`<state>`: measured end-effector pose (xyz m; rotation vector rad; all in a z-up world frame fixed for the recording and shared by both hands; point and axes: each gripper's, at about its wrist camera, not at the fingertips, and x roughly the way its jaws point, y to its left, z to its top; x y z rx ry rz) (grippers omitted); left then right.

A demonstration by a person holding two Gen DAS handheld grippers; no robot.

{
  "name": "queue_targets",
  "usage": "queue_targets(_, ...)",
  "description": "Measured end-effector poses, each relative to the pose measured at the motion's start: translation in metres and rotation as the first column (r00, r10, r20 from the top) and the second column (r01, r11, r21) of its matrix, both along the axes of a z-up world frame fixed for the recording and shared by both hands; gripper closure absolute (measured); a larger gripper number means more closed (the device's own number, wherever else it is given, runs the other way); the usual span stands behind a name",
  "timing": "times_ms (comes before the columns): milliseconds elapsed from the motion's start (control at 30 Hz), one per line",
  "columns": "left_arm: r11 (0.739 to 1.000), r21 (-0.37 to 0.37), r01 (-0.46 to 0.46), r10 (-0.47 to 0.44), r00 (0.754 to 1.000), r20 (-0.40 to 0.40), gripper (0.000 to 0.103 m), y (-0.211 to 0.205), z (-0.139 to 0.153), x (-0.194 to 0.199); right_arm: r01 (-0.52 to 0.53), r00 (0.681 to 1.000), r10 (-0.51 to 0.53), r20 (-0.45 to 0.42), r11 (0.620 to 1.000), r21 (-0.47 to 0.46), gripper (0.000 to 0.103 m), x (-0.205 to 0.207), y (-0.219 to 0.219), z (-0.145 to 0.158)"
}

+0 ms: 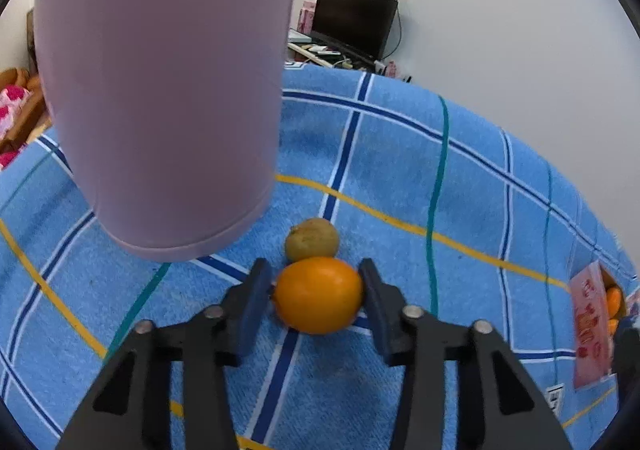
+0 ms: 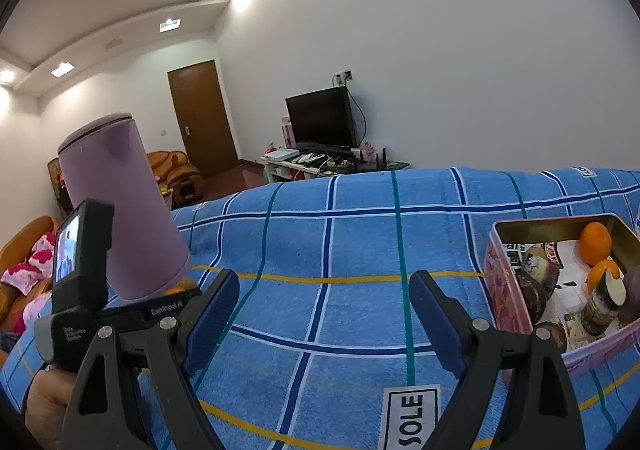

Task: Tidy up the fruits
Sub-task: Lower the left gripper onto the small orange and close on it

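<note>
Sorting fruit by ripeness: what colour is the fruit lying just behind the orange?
Dull greenish-brown fruit, best seen in the left wrist view.

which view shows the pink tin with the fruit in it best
The right wrist view: the pink tin stands open at right, its inside visible with two oranges and darker items. The left wrist view shows only a sliver of its pink side at the right edge.

My left gripper [image 1: 319, 292] and right gripper [image 2: 324, 314] look alike: black angular plastic arms, silver round pivot screws, dark blue pads on the jaws. White "GenRobot.AI" lettering marks the left one's body.
</note>
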<state>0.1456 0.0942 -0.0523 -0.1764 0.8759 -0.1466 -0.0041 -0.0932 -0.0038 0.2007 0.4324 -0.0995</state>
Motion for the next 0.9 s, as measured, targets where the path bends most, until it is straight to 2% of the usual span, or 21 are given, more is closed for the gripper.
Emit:
queue_targets(67, 1.0, -0.005, 0.015, -0.015, 1.0, 0.001, 0.057, 0.003, 0.0, -0.002, -0.01, 1.0, 0.01, -0.004, 1.0, 0.001, 0.015, 0.0, 0.0, -0.001)
queue_targets(200, 0.997, 0.073, 0.007, -0.008, 1.0, 0.018, 0.057, 0.012, 0.004, -0.017, -0.014, 1.0, 0.014, -0.007, 1.0, 0.004, 0.015, 0.001, 0.0, 0.0)
queue_targets(267, 0.993, 0.117, -0.031, 0.026, 0.999, 0.046, 0.057, 0.023, 0.01, -0.022, -0.027, 0.999, 0.027, -0.017, 1.0, -0.004, 0.015, 0.004, 0.002, 0.0)
queue_targets(333, 0.988, 0.131, -0.08, 0.072, 0.995, 0.069, 0.057, 0.036, 0.013, -0.024, -0.044, 0.999, 0.043, -0.029, 0.999, -0.025, 0.015, 0.007, 0.007, 0.0)
queue_targets(433, 0.974, 0.162, -0.16, 0.145, 0.985, 0.096, 0.057, 0.053, 0.015, -0.024, -0.113, 0.992, 0.109, -0.061, 0.992, -0.064, 0.015, 0.015, 0.021, -0.001)
queue_targets(500, 0.956, 0.203, -0.213, 0.193, 0.975, 0.114, 0.057, 0.06, 0.015, -0.025, -0.196, 0.977, 0.19, -0.097, 0.979, -0.05, 0.015, 0.025, 0.031, -0.004)
queue_targets(600, 0.949, 0.184, -0.257, 0.234, 0.963, 0.137, 0.057, 0.067, 0.016, -0.024, -0.28, 0.947, 0.267, -0.176, 0.958, -0.054, 0.016, 0.05, 0.055, -0.009)
queue_targets(733, 0.923, 0.225, -0.312, 0.274, 0.944, 0.183, 0.057, 0.07, 0.019, -0.025, -0.348, 0.908, 0.339, -0.247, 0.938, 0.009, 0.034, 0.089, 0.079, -0.013)
queue_targets(800, 0.907, 0.245, -0.342, 0.299, 0.934, 0.198, 0.057, 0.073, 0.021, -0.028, -0.367, 0.887, 0.365, -0.282, 0.929, 0.048, 0.037, 0.108, 0.089, -0.018)
queue_targets(900, 0.908, 0.232, -0.349, 0.315, 0.933, 0.173, 0.057, 0.085, 0.018, -0.024, -0.401, 0.859, 0.401, -0.318, 0.914, 0.069, 0.041, 0.131, 0.108, -0.026)
